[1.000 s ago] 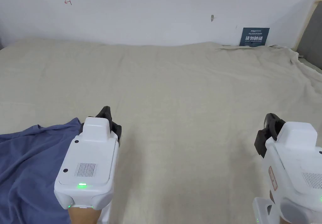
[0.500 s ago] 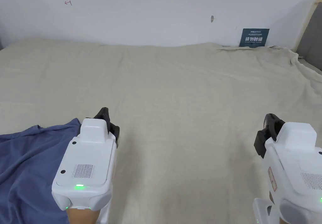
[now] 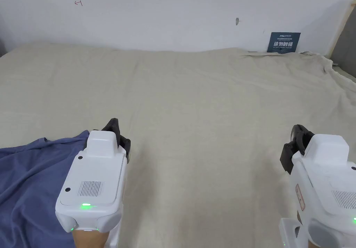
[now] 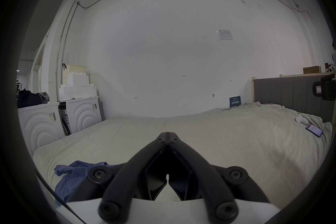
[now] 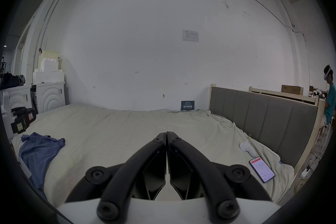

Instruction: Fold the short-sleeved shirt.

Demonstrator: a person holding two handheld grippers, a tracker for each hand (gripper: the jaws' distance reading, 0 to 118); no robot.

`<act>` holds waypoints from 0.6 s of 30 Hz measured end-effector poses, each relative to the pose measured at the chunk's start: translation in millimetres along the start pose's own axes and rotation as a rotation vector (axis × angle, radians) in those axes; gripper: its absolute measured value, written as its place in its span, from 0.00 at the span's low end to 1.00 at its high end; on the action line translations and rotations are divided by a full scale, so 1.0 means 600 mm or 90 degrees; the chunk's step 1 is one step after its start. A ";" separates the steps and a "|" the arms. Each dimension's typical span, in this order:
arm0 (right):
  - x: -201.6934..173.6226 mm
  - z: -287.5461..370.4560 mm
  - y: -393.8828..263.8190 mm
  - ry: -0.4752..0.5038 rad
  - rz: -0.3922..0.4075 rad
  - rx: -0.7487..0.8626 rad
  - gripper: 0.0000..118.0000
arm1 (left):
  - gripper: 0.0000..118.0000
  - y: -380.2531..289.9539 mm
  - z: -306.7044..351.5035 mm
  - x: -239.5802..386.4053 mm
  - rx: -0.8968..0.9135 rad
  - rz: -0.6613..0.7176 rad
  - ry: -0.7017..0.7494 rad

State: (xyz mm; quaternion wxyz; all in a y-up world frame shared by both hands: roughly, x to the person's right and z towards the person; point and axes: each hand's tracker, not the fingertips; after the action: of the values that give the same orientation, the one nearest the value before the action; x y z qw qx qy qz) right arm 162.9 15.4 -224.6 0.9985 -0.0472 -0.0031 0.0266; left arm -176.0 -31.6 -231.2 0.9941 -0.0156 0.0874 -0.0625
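Observation:
A crumpled blue shirt point(image 3: 27, 175) lies on the beige bed sheet point(image 3: 194, 95) at the near left; it also shows in the left gripper view point(image 4: 76, 173) and in the right gripper view point(image 5: 36, 149). My left gripper point(image 3: 116, 128) hovers just right of the shirt's edge, its black jaws pressed together with nothing between them point(image 4: 167, 135). My right gripper point(image 3: 295, 135) is held over bare sheet at the near right, far from the shirt, jaws also together and empty point(image 5: 166, 134).
A phone point(image 5: 261, 169) and a small white object point(image 5: 245, 148) lie on the bed's right side beside a grey headboard point(image 5: 263, 118). A dark sign point(image 3: 286, 41) leans on the far wall. White appliances point(image 4: 54, 118) stand left of the bed. A person point(image 5: 329, 100) sits beyond the headboard.
The left gripper has drawn back slightly toward me and a little left. The right gripper and the shirt have stayed in place.

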 end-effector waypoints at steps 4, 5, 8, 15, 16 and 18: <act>-0.010 -0.009 0.002 0.011 0.003 0.006 0.00 | 0.00 -0.001 0.001 -0.015 -0.002 0.002 0.009; -0.015 -0.013 0.003 0.016 0.004 0.008 0.00 | 0.00 -0.001 0.002 -0.021 -0.003 0.003 0.014; -0.039 -0.020 0.010 0.033 0.012 0.015 0.00 | 0.00 -0.001 0.007 -0.043 -0.002 0.002 0.030; -0.117 -0.040 0.024 0.106 0.020 0.034 0.00 | 0.00 -0.004 0.030 -0.124 -0.002 0.005 0.105; -0.133 -0.039 0.028 0.116 0.021 0.035 0.00 | 0.00 -0.004 0.035 -0.137 -0.003 0.005 0.116; -0.164 -0.040 0.033 0.145 0.019 0.039 0.00 | 0.00 -0.005 0.050 -0.167 -0.003 0.005 0.144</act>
State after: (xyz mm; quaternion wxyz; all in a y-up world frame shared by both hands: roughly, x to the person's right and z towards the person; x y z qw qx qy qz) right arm 64.0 27.8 -250.8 0.9929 -0.0193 0.1120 0.0357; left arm -269.3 -21.3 -184.5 0.9780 -0.0101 0.1996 -0.0598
